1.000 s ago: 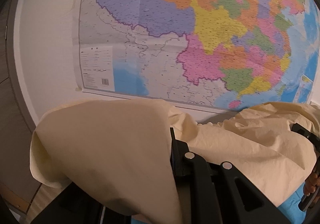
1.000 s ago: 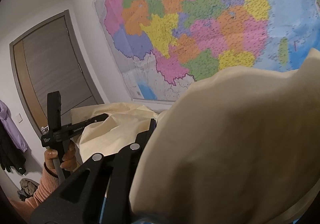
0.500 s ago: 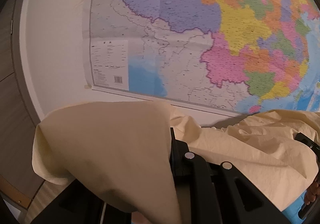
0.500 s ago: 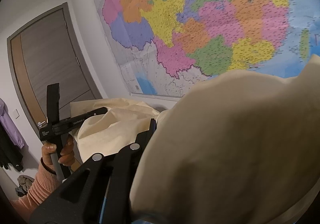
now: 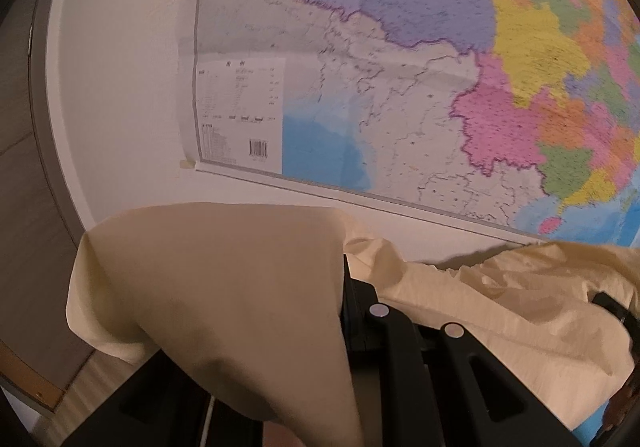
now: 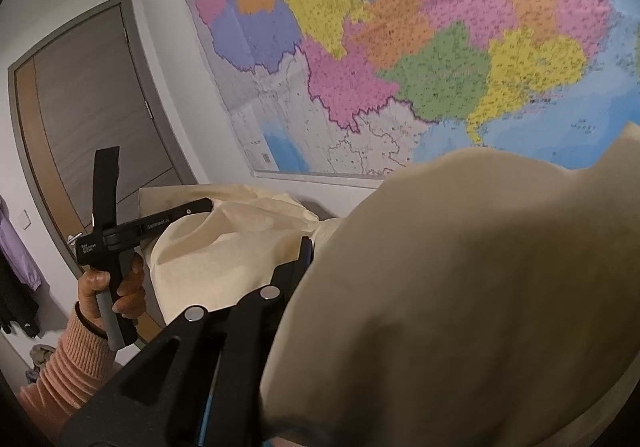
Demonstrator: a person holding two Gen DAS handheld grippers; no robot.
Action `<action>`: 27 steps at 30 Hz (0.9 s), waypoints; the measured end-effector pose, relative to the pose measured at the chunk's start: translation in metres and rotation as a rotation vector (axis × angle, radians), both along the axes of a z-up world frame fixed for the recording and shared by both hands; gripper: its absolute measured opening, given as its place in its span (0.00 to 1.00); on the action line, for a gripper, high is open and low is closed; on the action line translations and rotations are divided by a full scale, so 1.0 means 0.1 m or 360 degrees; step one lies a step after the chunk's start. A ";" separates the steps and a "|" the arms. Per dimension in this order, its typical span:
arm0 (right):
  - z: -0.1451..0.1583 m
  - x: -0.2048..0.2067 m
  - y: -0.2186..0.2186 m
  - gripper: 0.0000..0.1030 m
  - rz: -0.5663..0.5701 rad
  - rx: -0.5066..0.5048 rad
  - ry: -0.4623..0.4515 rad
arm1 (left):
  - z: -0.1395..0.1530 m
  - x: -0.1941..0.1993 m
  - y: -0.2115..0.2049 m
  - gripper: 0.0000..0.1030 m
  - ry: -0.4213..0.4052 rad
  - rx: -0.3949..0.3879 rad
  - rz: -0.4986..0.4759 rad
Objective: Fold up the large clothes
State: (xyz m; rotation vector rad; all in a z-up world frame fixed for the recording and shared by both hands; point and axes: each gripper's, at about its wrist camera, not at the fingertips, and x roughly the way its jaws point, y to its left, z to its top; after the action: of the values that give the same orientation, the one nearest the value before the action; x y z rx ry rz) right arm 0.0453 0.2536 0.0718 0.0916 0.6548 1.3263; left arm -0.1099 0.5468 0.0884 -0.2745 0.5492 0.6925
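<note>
Cloth (image 5: pixel 224 287), cream, large, held up in the air in front of a wall map (image 5: pixel 400 87), stretched between both grippers. Draped over the left gripper (image 5: pixel 344 279) in its own view, covering one finger completely; other finger (image 5: pixel 360 327) black, bare, pressed against the fabric edge. Fingertips hidden under the fold, so cannot tell how wide the jaws stand, though fabric hangs from them as if pinched. From there, cloth sagging rightward in wrinkles (image 5: pixel 500 307) toward the far edge of that view.

Same picture from the right gripper (image 6: pixel 304 247): big bulge of cloth (image 6: pixel 460 287) over one finger, filling the lower right; other finger (image 6: pixel 288 275) bare beside it. Tips buried in fabric again; opening not readable.

Seen from the right wrist view, left gripper (image 6: pixel 200 205) out at the left, its long black body level, tip at the cloth's top edge (image 6: pixel 224 215). Left hand (image 6: pixel 112 291) wrapped round the handle, peach ribbed sleeve (image 6: pixel 68 367) below.

Behind: grey door (image 6: pixel 92 119) with wood-tone trim left of the map, purple garment (image 6: pixel 18 247) hanging at the far left edge.
</note>
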 end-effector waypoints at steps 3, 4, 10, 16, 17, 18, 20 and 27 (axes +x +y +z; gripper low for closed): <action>-0.04 -0.03 0.08 0.12 -0.0011 -0.0001 -0.0036 | -0.06 0.04 0.15 0.11 -0.0023 -0.0013 0.0010; -0.05 -0.05 0.12 0.12 -0.0016 0.0005 -0.0056 | -0.07 0.05 0.18 0.11 -0.0031 -0.0008 0.0011; -0.49 -0.29 0.26 0.12 0.0105 -0.0101 -0.0093 | -0.58 0.02 0.46 0.13 0.0022 -0.0049 0.0051; -0.99 -0.43 0.16 0.28 0.0254 -0.0247 0.0128 | -1.23 -0.16 0.64 0.23 0.0110 -0.0235 0.0139; -0.99 -0.39 0.11 0.37 0.0269 -0.0234 0.0186 | -1.27 -0.19 0.65 0.25 0.0109 -0.0264 0.0150; -0.98 -0.34 0.03 0.49 0.0280 -0.0232 0.0244 | -1.31 -0.21 0.67 0.26 0.0111 -0.0292 0.0158; -0.95 -0.25 -0.13 0.58 0.0305 -0.0212 0.0333 | -1.34 -0.24 0.67 0.27 0.0114 -0.0309 0.0161; -0.91 0.13 -1.10 0.69 0.0121 -0.0089 0.0576 | -1.36 -0.20 0.72 0.29 0.0144 -0.0342 0.0192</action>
State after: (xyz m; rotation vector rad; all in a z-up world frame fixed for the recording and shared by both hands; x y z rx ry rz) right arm 0.0579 0.1431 -0.0191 0.2677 1.0096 1.3761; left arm -0.1299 0.6192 -0.0478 -0.4820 0.6988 0.7659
